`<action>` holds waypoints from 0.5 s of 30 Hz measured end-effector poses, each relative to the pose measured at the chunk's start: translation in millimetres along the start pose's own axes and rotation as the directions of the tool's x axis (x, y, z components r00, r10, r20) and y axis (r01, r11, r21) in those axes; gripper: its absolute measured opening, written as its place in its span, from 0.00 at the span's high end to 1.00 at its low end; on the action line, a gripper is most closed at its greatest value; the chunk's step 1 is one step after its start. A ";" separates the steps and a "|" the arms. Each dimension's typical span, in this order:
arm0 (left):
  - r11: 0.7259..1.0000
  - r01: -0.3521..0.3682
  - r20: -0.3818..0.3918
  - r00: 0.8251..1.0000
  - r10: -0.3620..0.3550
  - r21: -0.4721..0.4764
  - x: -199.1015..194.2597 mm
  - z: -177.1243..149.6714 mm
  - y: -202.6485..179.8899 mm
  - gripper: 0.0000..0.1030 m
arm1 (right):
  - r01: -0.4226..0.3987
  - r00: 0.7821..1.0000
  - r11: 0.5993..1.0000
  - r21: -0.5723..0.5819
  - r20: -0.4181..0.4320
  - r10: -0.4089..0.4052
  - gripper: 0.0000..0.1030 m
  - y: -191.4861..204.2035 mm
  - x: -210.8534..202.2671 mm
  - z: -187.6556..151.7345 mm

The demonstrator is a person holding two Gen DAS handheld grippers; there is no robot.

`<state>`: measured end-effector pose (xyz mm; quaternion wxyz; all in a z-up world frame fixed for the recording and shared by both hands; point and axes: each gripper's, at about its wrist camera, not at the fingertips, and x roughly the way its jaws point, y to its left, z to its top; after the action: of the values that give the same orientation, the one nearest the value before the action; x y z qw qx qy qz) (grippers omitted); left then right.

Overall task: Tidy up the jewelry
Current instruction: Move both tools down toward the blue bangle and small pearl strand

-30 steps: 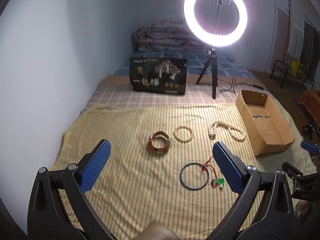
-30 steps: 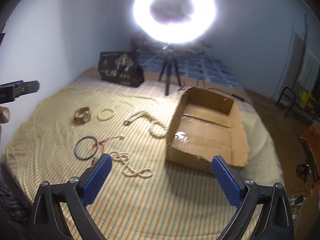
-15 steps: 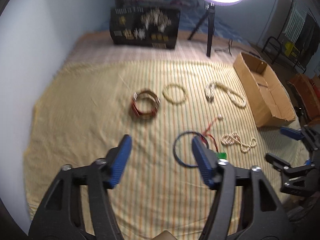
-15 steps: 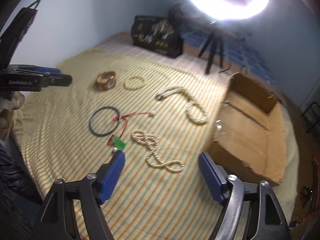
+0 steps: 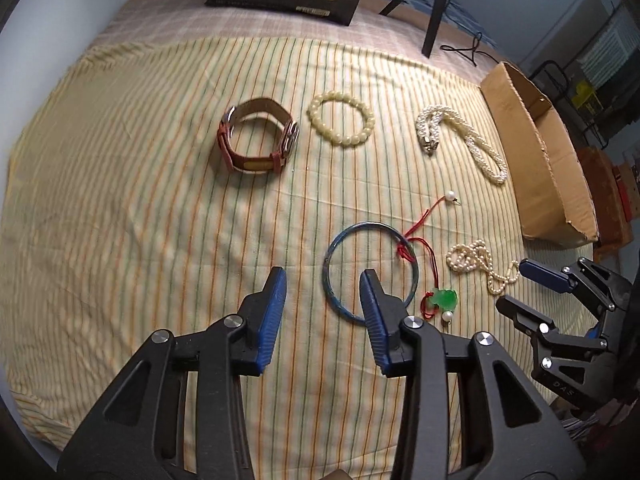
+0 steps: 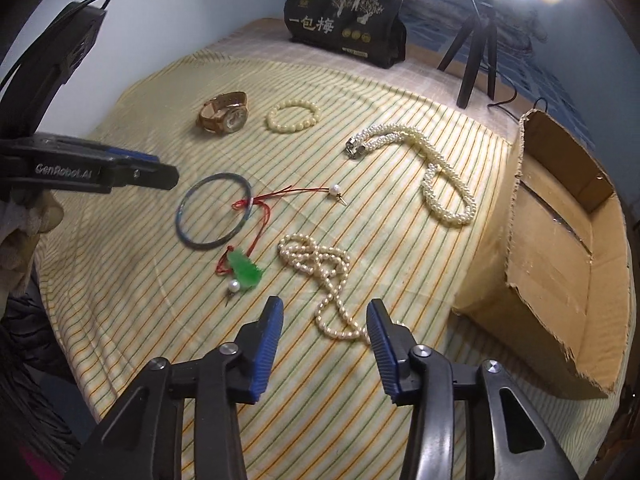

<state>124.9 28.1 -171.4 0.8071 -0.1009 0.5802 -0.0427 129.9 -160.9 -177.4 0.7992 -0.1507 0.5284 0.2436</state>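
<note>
Left gripper: jaws partly spread and have just been closing; nothing is pinched. It points down at the cloth, its right finger over the near rim of the bangle, its left finger over bare cloth beside it.
Right gripper: jaws partly spread, also just been closing; nothing is gripped. The near end of the thin pearl strand lies between the fingers, and the pads do not press on it.
Cloth: yellow with stripes, spread over the bed, all the jewelry lying on it.
Bangle: dark blue ring, flat on the cloth, with a red cord tied to its rim.
Pendant: green, on the red cord, just beside the bangle, a small pearl bead touching it.
Thin pearl strand: loosely looped, between the pendant and the box.
Thick pearl necklace: twisted rope of pearls with a metal clasp, farther back, near the box.
Bead bracelet: pale round beads, between the watch and the thick necklace.
Watch: brown strap, buckled into a loop, farthest left in the back row.
Box: open cardboard, at the right edge of the cloth; I cannot tell what lies inside.
Black bag: stands at the far end of the bed, next to a tripod.
</note>
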 end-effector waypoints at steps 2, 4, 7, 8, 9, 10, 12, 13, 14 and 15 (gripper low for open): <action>1.000 0.008 -0.011 1.000 -0.009 -0.010 4.6 0.3 2.0 0.63 | -0.002 1.000 1.000 0.007 -0.013 0.002 0.61 -1.9 7.4 4.0; 1.000 0.009 -0.019 1.000 -0.009 -0.012 8.6 0.5 2.6 0.63 | -0.004 1.000 1.000 0.011 -0.026 0.004 0.61 -4.3 11.2 5.8; 1.000 0.013 -0.032 0.999 -0.013 -0.019 14.7 1.4 3.2 0.66 | -0.015 0.999 1.000 0.013 -0.042 0.015 0.61 -5.5 16.4 7.7; 1.000 0.014 -0.036 0.999 -0.014 -0.023 16.7 1.6 3.5 0.66 | -0.017 0.999 1.000 0.012 -0.047 0.017 0.61 -5.4 18.2 8.1; 0.999 0.017 -0.042 0.999 -0.018 -0.029 19.0 2.0 3.8 0.66 | -0.016 0.998 1.000 0.010 -0.053 0.017 0.61 -5.2 20.2 8.5; 0.999 0.022 -0.047 0.999 -0.024 -0.035 21.0 2.2 4.0 0.66 | -0.015 0.998 1.000 0.009 -0.059 0.015 0.61 -4.7 22.2 9.1; 0.999 0.021 -0.055 0.998 -0.022 -0.034 24.0 2.2 3.3 0.66 | -0.004 0.997 1.000 0.003 -0.075 0.005 0.61 -3.1 26.1 9.2; 0.999 0.011 -0.055 0.998 -0.013 -0.030 25.2 2.2 2.3 0.66 | 0.001 0.997 1.000 -0.001 -0.080 -0.001 0.61 -2.6 27.7 9.5; 1.000 0.005 -0.054 0.999 -0.006 -0.027 26.1 2.5 1.5 0.66 | 0.003 0.997 1.000 -0.005 -0.083 -0.004 0.61 -2.0 28.7 10.0; 1.000 0.001 -0.055 0.998 -0.002 -0.023 27.2 2.7 0.9 0.66 | 0.005 0.997 1.000 -0.007 -0.083 -0.005 0.61 -1.7 29.3 10.2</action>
<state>136.2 24.2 -196.0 0.7895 -0.1094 0.6026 -0.0393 148.2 -150.4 -200.3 0.7767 -0.1649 0.5599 0.2370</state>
